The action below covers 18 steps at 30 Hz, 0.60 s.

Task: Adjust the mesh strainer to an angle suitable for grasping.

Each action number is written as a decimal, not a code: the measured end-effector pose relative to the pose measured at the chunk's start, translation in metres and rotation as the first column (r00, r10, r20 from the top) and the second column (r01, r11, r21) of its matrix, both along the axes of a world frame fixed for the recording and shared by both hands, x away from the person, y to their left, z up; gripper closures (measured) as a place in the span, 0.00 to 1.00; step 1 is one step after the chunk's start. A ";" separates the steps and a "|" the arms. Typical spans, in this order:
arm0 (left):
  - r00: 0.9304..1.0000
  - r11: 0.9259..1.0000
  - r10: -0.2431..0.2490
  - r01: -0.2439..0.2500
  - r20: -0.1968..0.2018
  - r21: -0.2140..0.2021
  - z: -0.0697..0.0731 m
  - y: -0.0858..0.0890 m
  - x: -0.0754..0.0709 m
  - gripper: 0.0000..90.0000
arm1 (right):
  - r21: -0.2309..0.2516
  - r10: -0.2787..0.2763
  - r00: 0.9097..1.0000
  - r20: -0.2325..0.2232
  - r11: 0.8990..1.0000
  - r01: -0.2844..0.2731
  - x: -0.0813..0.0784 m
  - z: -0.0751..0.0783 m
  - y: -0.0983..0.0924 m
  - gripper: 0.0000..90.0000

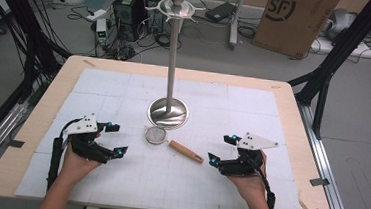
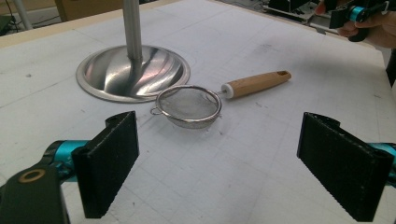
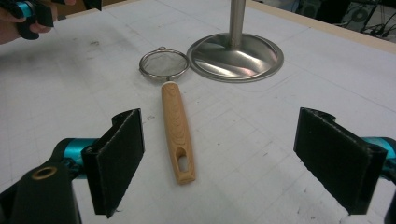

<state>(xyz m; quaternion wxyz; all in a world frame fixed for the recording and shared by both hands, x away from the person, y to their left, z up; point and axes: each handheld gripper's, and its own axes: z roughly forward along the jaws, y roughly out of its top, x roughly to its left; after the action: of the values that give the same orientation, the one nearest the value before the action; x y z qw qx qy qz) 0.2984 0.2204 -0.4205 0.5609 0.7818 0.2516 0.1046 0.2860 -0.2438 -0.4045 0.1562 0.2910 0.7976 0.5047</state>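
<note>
A small mesh strainer (image 1: 156,135) with a wooden handle (image 1: 186,151) lies flat on the white mat, just in front of the round base (image 1: 167,113) of a tall steel stand (image 1: 173,48). My left gripper (image 1: 114,140) rests at the left of the strainer, open, with nothing between its pads. My right gripper (image 1: 221,149) sits at the right of the handle's end, also open and empty. In the left gripper view the strainer bowl (image 2: 188,105) lies ahead between the jaws. The handle (image 3: 176,132) points toward the camera in the right gripper view.
The white mat (image 1: 247,184) covers a wooden table (image 1: 297,123). The stand's top carries hooked arms (image 1: 177,9). Beyond the table are a cardboard box (image 1: 293,20), computer gear and cables on the floor. Black frame struts (image 1: 338,51) rise at both sides.
</note>
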 end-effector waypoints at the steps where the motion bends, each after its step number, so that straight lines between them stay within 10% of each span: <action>1: 1.000 1.000 -0.002 0.002 -0.003 0.000 -0.001 -0.001 0.000 0.15 | -0.002 -0.013 1.000 0.001 1.000 0.013 0.000 -0.001 0.000 0.17; 18: 1.000 1.000 -0.021 0.021 -0.010 0.000 -0.002 -0.006 0.001 0.15 | -0.061 -0.015 1.000 -0.001 0.998 0.015 -0.003 -0.006 0.010 0.17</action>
<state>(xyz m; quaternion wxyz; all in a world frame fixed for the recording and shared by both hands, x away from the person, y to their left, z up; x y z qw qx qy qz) 0.2993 0.2141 -0.4225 0.5607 0.7850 0.2460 0.0946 0.2832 -0.2339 -0.4100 0.1683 0.2924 0.8104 0.4789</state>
